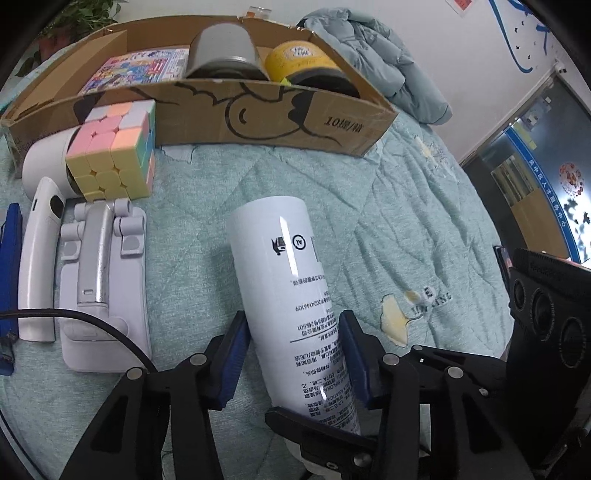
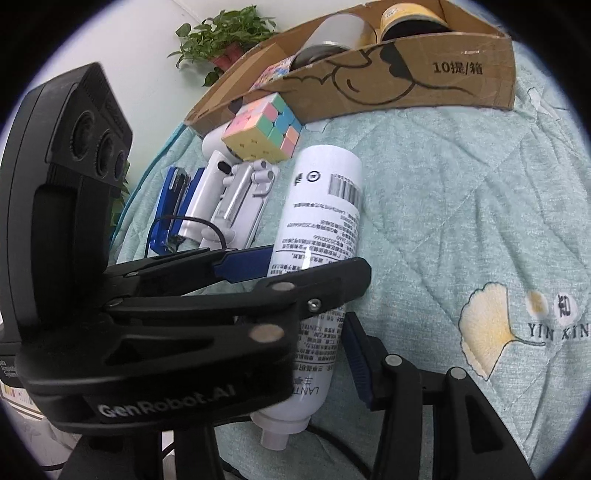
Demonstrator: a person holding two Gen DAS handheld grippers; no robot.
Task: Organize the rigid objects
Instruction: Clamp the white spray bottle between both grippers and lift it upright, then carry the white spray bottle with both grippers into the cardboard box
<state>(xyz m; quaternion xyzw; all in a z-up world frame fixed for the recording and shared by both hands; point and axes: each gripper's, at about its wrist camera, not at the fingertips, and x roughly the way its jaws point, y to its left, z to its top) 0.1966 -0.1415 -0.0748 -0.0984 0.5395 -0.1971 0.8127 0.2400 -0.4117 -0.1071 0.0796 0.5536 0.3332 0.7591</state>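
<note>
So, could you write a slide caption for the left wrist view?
Left gripper closing around a white bottle on the quilt.

A bed covered by a pale green quilted bedspread (image 1: 406,206) embroidered with yellow ginkgo leaves (image 2: 487,332). A white wall (image 1: 461,55) rises behind its far edge. A crumpled light blue jacket (image 1: 373,51) lies at the far right corner; a potted green plant (image 2: 225,33) stands beyond the far left corner.
</note>
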